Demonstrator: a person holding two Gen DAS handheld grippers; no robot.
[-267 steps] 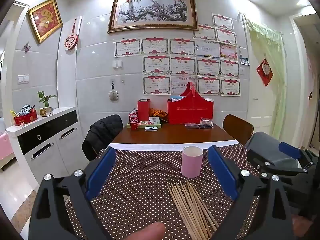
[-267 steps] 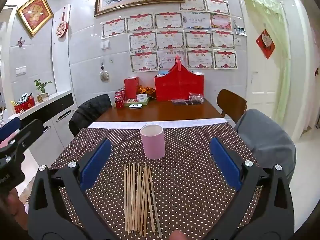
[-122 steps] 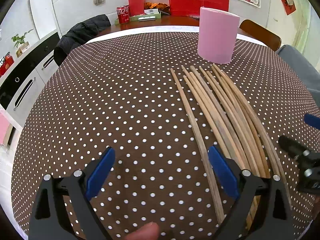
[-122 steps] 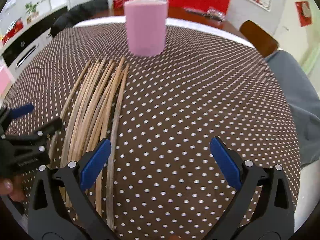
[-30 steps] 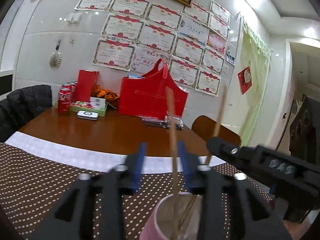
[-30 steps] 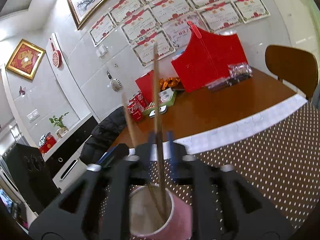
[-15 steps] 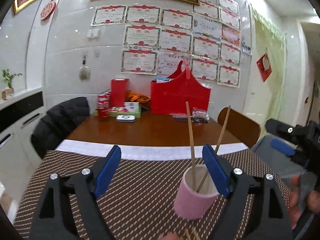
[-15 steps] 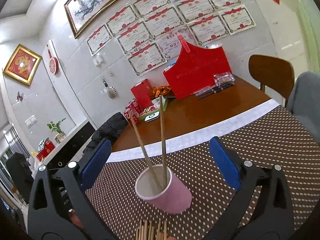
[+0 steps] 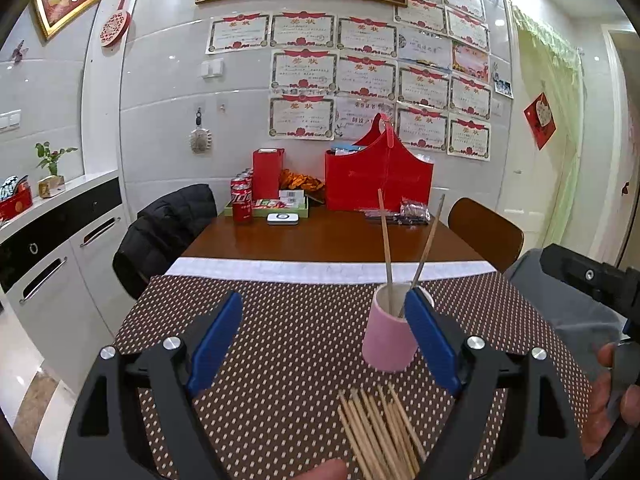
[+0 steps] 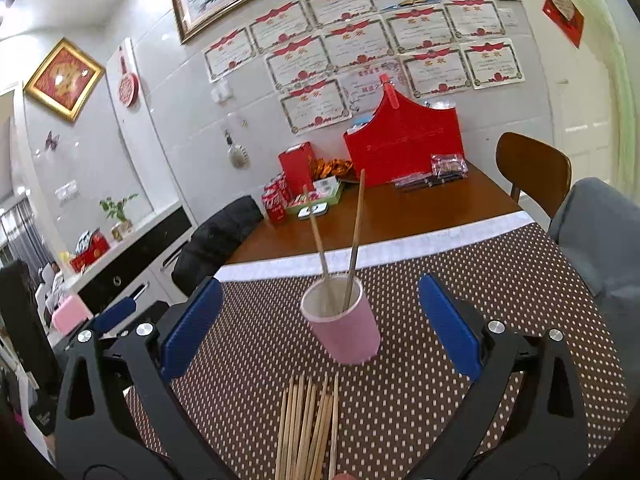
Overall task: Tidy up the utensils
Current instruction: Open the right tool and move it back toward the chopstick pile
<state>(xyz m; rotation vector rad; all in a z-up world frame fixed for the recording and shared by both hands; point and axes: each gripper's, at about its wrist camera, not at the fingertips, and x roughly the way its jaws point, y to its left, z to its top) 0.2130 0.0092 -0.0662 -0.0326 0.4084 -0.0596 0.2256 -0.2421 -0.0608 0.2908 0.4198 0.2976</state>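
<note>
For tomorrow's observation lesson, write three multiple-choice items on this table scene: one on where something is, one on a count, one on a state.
1. Where does the pile of loose chopsticks lie?
A. On the dotted cloth, nearer the camera than the pink cup
B. On the bare wooden table by the red bag
C. On the white cabinet

2. How many chopsticks stand in the pink cup?
A. None
B. Two
C. Five

3. How do the left gripper and the right gripper stand?
A. Both shut on a chopstick
B. One open, one shut
C. Both open and empty

Answers:
1 A: the sticks lie on the cloth in front of the cup in both views.
2 B: two sticks lean out of its rim.
3 C: the blue pads stand wide apart with nothing between them.
</note>
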